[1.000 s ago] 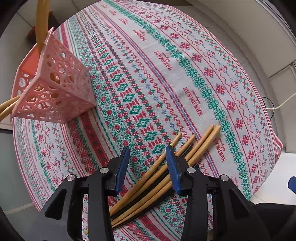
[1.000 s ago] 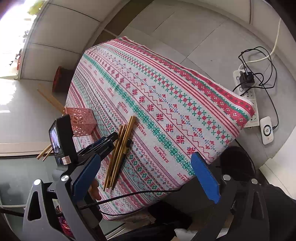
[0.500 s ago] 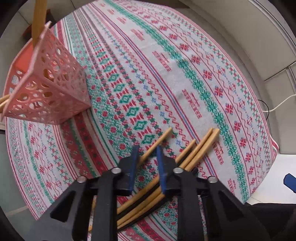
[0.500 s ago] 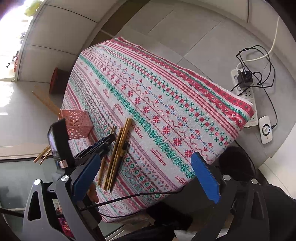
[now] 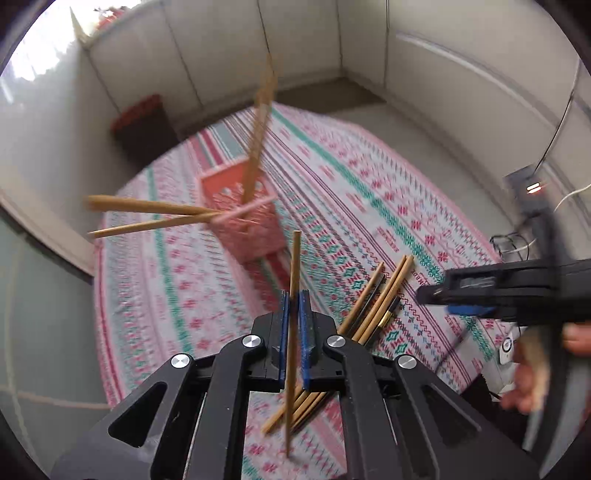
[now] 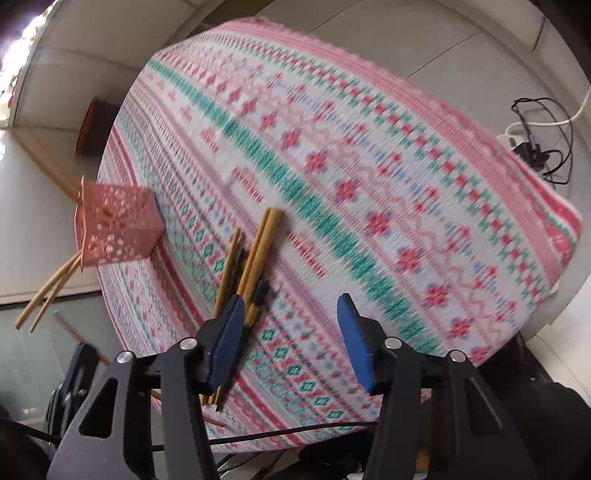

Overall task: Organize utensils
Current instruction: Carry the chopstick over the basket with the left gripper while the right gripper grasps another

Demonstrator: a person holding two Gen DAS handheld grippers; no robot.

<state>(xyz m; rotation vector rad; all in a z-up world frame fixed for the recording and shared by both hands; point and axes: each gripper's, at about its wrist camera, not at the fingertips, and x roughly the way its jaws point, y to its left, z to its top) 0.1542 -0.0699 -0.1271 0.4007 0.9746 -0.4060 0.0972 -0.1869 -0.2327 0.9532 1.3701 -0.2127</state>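
The left gripper (image 5: 294, 314) pinches 1 chopstick (image 5: 294, 266) above the table (image 5: 369, 192); the right gripper (image 6: 291, 325), jaws just closing, half-open, holds nothing.

Pale panelled walls (image 5: 369, 33), grey tiled floor (image 6: 424, 40), bright daylight upper left, patterned tablecloth (image 6: 369, 166), cabled power strip (image 6: 517, 142).

The left tongs (image 5: 294, 314) are clamped tight on one chopstick (image 5: 294, 266), pointing steeply down. The right tongs (image 6: 290, 334) also point steeply down, half-spread after just closing, with nothing between the pads.
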